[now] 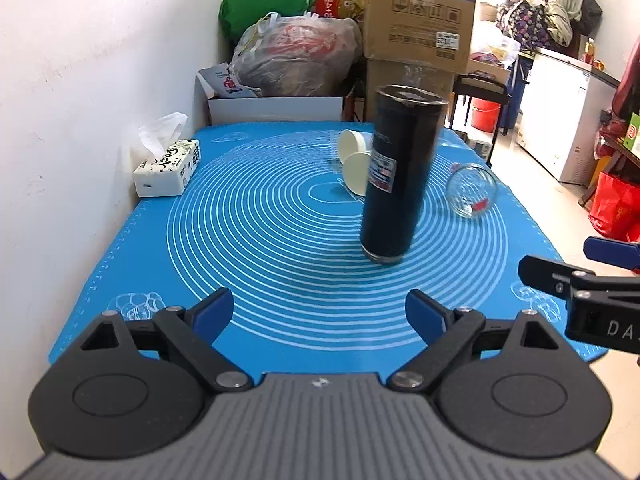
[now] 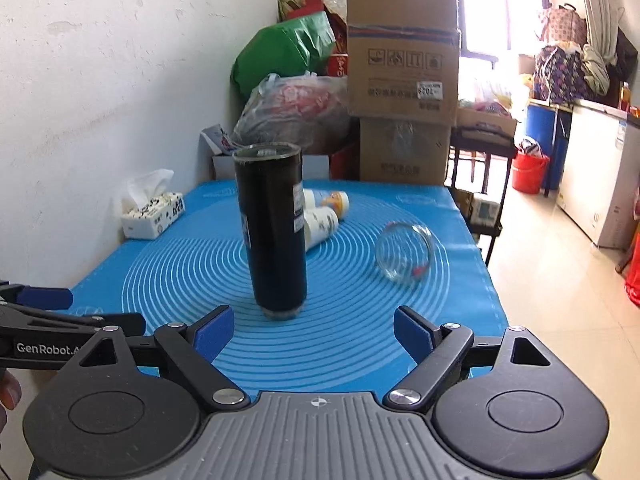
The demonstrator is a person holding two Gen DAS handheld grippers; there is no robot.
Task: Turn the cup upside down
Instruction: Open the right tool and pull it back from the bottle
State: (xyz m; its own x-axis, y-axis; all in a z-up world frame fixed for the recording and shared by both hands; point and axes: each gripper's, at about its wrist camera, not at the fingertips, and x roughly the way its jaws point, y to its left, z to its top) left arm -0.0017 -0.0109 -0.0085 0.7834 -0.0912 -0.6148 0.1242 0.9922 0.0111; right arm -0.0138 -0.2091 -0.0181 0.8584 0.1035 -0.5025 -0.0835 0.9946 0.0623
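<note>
- Tumbler (image 1: 400, 176) front and centre: tall, dark and straight-sided, it stands on the blue mat (image 1: 256, 240) at about one o'clock from our left gripper (image 1: 320, 316), and leans a little in that view.
- From our right gripper (image 2: 314, 334) the same tumbler sits at eleven o'clock, close in, with a metal ring at its foot and a label on one flank.
- Both tools are spread wide with nothing between the blue pads (image 2: 212, 330); neither touches the tumbler.
- We judge it stiff, smooth and likely slippery, probably steel, so heavier than it looks and top-heavy once tipped.
- We'd pinch it across the middle of the body, clear of the glossy label, so it turns about its own balance.
- Watch the neighbours: a clear glass jar (image 1: 472, 190) lies on its side at two o'clock, fragile and free to roll.
- Two pale paper cups (image 2: 322, 220) lie behind the tumbler, light and soft.
- A tissue box (image 1: 168, 168) sits at ten o'clock by the wall.
</note>
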